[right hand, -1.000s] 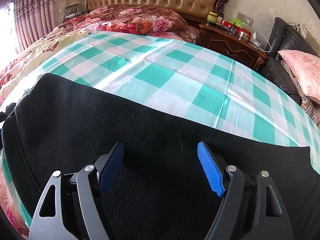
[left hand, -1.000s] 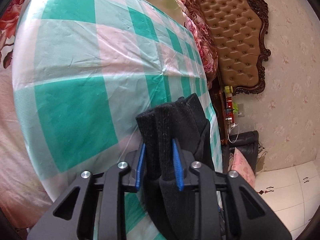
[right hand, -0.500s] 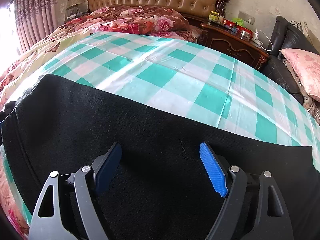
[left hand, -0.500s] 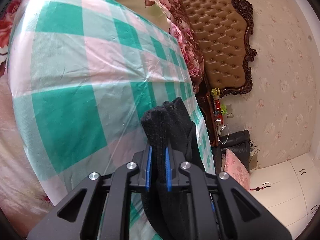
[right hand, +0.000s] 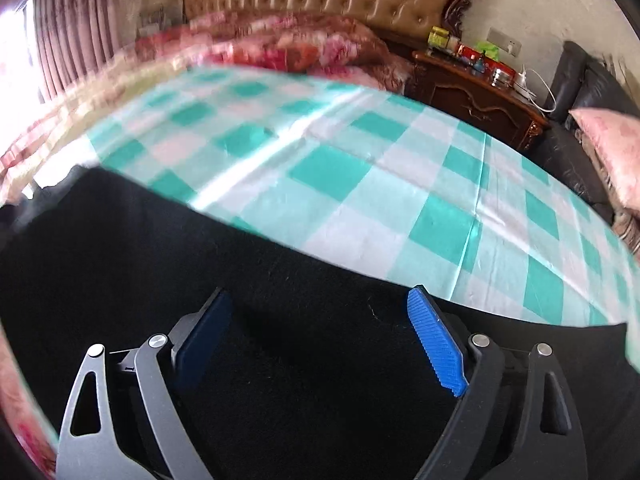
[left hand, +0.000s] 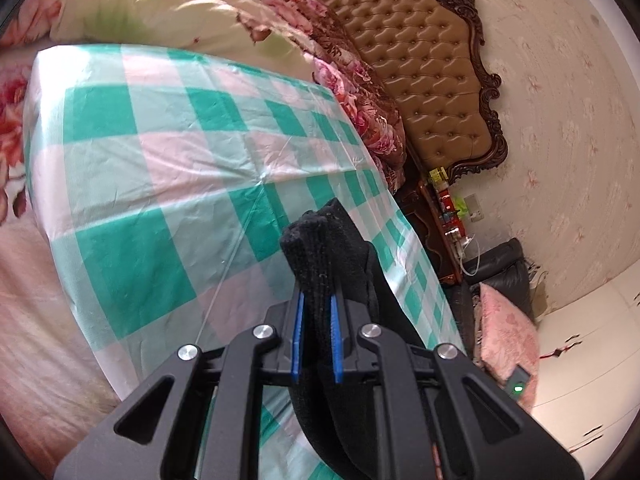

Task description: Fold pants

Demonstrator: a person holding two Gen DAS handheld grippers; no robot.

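Black pants (right hand: 168, 256) lie spread across a green-and-white checked sheet (right hand: 440, 204) on the bed. In the left wrist view my left gripper (left hand: 316, 308) is shut on a bunched end of the pants (left hand: 316, 240), which sticks up past the blue pads and hangs down to the right. In the right wrist view my right gripper (right hand: 320, 312) hovers just over the flat black cloth. Its jaws stand wide and are still opening, and the pads press on nothing.
A tufted brown headboard (left hand: 432, 56) and floral quilts (left hand: 348, 64) close off the far end of the bed. A dark wooden nightstand (right hand: 476, 88) with bottles and a black sofa with a pink cushion (right hand: 612, 144) stand beside it.
My left gripper closed tighter on the pants end and lifted it, rolling a little. My right gripper's jaws spread wider above the cloth.
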